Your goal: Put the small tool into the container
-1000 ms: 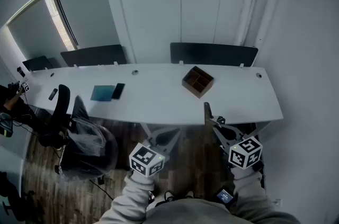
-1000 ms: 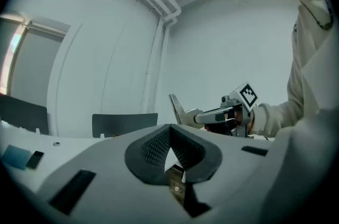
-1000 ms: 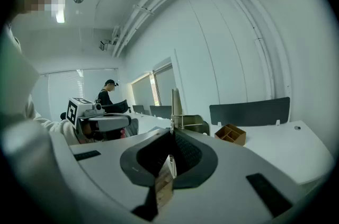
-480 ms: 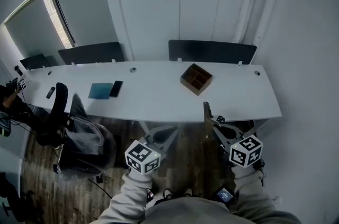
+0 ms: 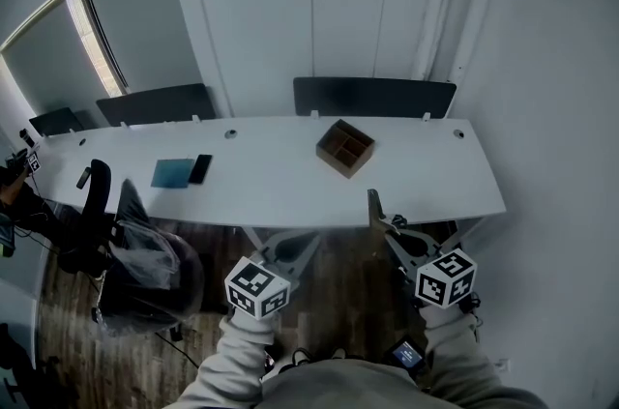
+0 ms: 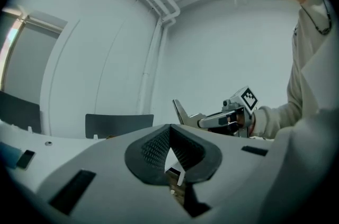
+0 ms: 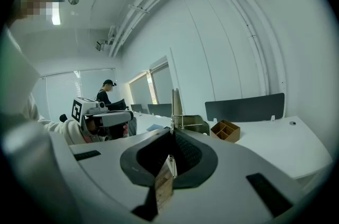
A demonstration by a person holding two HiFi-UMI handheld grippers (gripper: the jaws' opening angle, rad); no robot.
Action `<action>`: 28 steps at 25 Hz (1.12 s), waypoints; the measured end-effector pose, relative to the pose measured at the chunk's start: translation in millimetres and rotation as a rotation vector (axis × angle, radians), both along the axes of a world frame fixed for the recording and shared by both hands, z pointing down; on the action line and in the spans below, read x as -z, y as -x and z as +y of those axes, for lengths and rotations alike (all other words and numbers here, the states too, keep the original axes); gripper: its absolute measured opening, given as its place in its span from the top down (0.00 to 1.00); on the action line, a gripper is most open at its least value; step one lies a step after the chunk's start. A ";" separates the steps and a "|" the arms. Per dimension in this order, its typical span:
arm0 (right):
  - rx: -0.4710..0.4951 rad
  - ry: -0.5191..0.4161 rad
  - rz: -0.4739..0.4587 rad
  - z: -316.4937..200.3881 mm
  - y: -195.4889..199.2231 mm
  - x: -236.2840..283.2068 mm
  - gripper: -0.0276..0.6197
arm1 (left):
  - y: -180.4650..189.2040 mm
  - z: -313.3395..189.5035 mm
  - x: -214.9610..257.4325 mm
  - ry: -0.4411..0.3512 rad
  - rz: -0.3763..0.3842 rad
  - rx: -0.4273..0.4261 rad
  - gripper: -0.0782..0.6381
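The container is a brown wooden box with compartments point(image 5: 344, 147) point(image 7: 225, 131), standing on the long white table point(image 5: 416, 185) right of its middle. Both grippers hang in front of the table's near edge, well short of the box. My right gripper point(image 5: 372, 196) point(image 7: 175, 104) is shut, its jaws pressed into one thin upright blade, and it also shows in the left gripper view point(image 6: 180, 110). My left gripper point(image 5: 282, 248) point(image 6: 169, 128) looks shut too, with nothing visible between its pads. I cannot make out a small tool in either gripper.
A blue notebook point(image 5: 173, 173) and a black phone point(image 5: 200, 168) lie on the table's left part. Dark divider panels point(image 5: 373, 96) line its far edge. An office chair point(image 5: 92, 214) and a plastic-covered seat point(image 5: 145, 267) stand at the near left. A person point(image 7: 108, 93) is further off.
The head view has swung slightly, so the table and box sit a little further left in the picture. Both grippers stay low before the table, jaws unchanged.
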State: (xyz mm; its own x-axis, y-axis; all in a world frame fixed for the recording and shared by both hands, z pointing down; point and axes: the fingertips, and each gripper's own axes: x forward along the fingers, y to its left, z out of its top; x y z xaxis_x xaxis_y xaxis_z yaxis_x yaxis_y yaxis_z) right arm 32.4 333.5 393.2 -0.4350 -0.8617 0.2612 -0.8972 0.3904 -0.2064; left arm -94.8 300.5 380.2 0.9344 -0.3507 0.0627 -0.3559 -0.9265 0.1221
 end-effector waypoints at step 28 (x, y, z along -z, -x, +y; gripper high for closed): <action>-0.050 0.006 -0.059 5.5 -105.3 -36.1 0.92 | -79.3 -50.6 0.5 -0.034 -0.025 0.014 0.89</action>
